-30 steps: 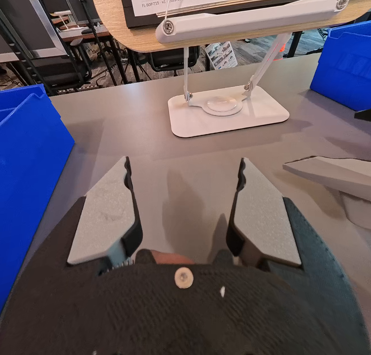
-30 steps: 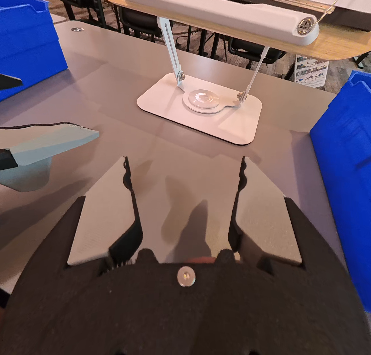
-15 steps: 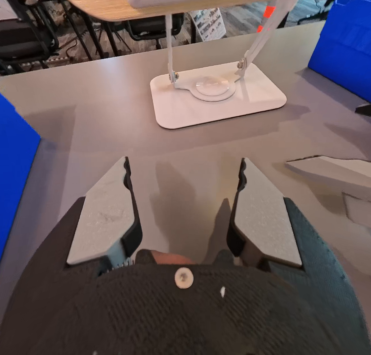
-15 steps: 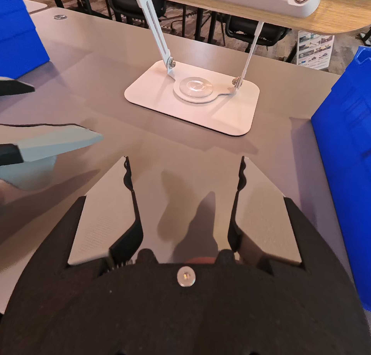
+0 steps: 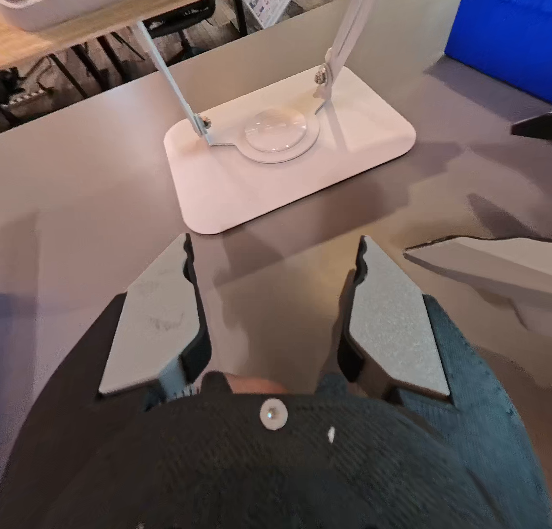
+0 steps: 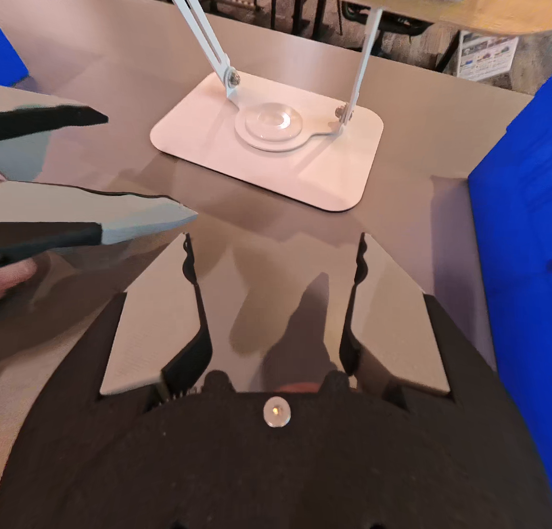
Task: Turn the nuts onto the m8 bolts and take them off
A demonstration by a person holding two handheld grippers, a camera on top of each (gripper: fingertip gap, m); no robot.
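No nuts or bolts show in either view. My left gripper (image 5: 274, 242) is open and empty over the grey table (image 5: 89, 171), just short of the white stand base (image 5: 286, 168). My right gripper (image 6: 273, 239) is open and empty, also over the table near the same base (image 6: 268, 156). The right gripper's finger shows at the right edge of the left wrist view (image 5: 484, 263). The left gripper's fingers show at the left of the right wrist view (image 6: 119, 212). Both views are blurred.
The white stand has two slanted legs (image 5: 170, 78) that carry a wooden board (image 5: 59, 27) overhead. A blue bin (image 5: 507, 27) stands at the right; it also shows in the right wrist view (image 6: 513, 245). Chairs and table legs lie beyond the far edge.
Both grippers have moved forward toward the white stand base, which now looks larger and nearer. The blue bin on the left has slid out of the left wrist view. Both stay open.
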